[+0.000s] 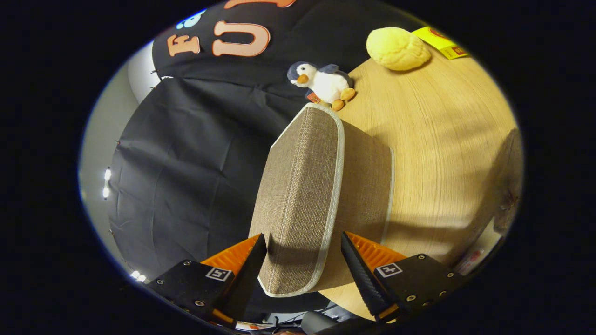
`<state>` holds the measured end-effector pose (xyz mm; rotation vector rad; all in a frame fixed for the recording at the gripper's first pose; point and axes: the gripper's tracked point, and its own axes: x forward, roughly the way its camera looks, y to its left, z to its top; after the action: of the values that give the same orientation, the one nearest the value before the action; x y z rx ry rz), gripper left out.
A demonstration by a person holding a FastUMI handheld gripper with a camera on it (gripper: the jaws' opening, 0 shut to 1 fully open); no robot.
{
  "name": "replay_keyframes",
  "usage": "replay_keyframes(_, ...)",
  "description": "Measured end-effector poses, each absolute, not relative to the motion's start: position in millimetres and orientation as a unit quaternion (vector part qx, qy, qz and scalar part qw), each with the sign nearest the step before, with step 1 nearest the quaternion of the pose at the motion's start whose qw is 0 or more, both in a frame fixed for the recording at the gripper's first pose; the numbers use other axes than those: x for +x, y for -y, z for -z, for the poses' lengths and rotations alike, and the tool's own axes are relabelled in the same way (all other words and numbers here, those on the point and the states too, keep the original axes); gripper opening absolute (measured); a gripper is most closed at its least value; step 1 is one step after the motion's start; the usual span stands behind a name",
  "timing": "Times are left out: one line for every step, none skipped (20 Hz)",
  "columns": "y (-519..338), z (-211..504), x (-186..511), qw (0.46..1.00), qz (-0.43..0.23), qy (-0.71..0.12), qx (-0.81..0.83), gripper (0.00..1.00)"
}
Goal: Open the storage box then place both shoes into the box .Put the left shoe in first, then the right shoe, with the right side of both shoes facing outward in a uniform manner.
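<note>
My fingers (pixel 303 260) stand apart around the storage box (pixel 307 195) lid at lower centre; I'd clamp squarely before lifting.

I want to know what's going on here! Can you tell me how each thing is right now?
storage box: tipped in this rolled view, its white-edged lid closed, standing on the table.
gripper: fingers open on either side of the box's near end, not squeezing it.
toy penguin: sitting at the table's edge beyond the box.
yellow plush: resting on the table, far from the fingers.
table: wooden, holding everything.
</note>
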<state>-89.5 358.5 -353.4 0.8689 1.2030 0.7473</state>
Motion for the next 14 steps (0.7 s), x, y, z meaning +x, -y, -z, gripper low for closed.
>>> replay_keyframes(-360,353,-90,0.677,-0.338,-0.530,0.384,0.97)
replay_keyframes(-361,351,-93,0.676,-0.341,-0.529,0.384,0.96)
replay_keyframes(-364,346,-97,0.668,-0.346,-0.532,0.389,0.96)
replay_keyframes(-366,343,-96,0.667,-0.348,-0.530,0.392,0.95)
replay_keyframes(-363,340,-96,0.665,-0.352,-0.527,0.396,0.95)
replay_keyframes(-360,336,-94,0.663,-0.351,-0.525,0.402,0.91)
replay_keyframes(-356,329,-94,0.664,-0.350,-0.521,0.406,0.88)
replay_keyframes(-352,322,-90,0.666,-0.353,-0.513,0.410,0.83)
replay_keyframes(-351,311,-88,0.664,-0.358,-0.503,0.423,0.82)
replay_keyframes(-352,299,-82,0.660,-0.360,-0.489,0.443,0.77)
replay_keyframes(-349,286,-76,0.657,-0.363,-0.475,0.459,0.74)
replay_keyframes(-348,278,-70,0.658,-0.364,-0.466,0.465,0.70)
replay_keyframes(-349,272,-69,0.661,-0.364,-0.462,0.465,0.67)
replay_keyframes(-352,267,-65,0.662,-0.363,-0.461,0.467,0.57)
